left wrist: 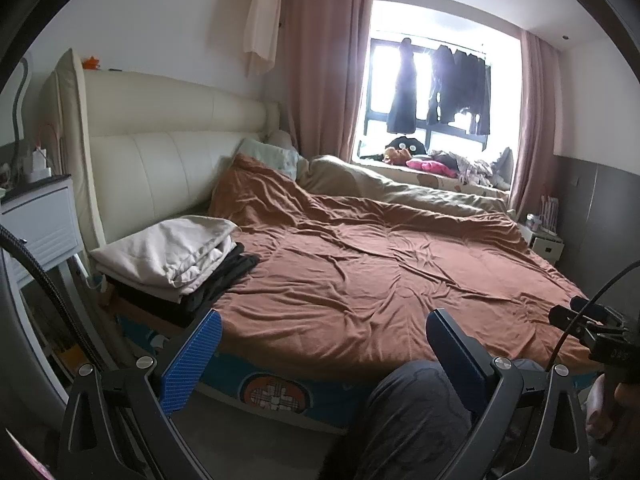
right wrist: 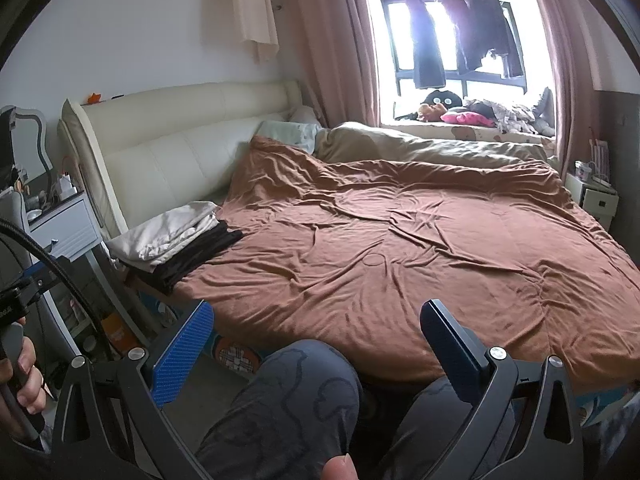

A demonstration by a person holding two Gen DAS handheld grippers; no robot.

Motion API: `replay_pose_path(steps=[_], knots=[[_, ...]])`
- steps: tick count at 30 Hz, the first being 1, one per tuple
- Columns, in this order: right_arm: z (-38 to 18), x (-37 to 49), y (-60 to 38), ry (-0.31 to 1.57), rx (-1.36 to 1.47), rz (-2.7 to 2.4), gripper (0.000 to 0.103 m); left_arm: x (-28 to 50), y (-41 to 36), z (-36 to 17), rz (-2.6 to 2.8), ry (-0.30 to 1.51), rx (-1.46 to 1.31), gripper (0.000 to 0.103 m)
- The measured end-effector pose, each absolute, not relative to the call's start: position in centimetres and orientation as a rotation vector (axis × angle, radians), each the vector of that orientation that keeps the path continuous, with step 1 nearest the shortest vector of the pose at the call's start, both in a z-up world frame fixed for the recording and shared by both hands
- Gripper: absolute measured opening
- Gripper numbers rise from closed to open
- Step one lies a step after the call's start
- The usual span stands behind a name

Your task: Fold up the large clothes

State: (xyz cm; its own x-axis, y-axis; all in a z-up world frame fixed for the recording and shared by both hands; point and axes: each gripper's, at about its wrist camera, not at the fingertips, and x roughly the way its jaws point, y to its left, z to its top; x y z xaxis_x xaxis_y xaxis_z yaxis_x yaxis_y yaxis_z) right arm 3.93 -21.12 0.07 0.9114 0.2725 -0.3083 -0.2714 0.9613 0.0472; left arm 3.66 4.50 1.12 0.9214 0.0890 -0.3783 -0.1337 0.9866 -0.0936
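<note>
Clothes sit folded in a stack at the bed's near left corner, a cream piece on top of dark ones, well apart from both my claws.

My left claw is spread wide and holds nothing; its blue pads hang in the air just off the foot of the bed, over my knee in grey patterned trousers. My right claw is spread just as wide and is empty too, poised above both knees at the bed's edge. Neither claw touches fabric.

In the right wrist view my left hand grips its handle at the far left, with a black cable arcing past it.

Beyond the claws, a rumpled brown quilt covers the bed, with a beige quilt bunched along its far side. A cream headboard runs along the left, with a white nightstand beside it. Dark garments hang in the bright window, between pink curtains.
</note>
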Motion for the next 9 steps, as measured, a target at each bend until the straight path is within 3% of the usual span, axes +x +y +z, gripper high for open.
replay_pose_path(steps=[9], knots=[[0.1,2.2,-21.3,0.310,0.003,0.259,0.103,2.5,4.0,1.9,0.108,0.357,-0.105,0.102]])
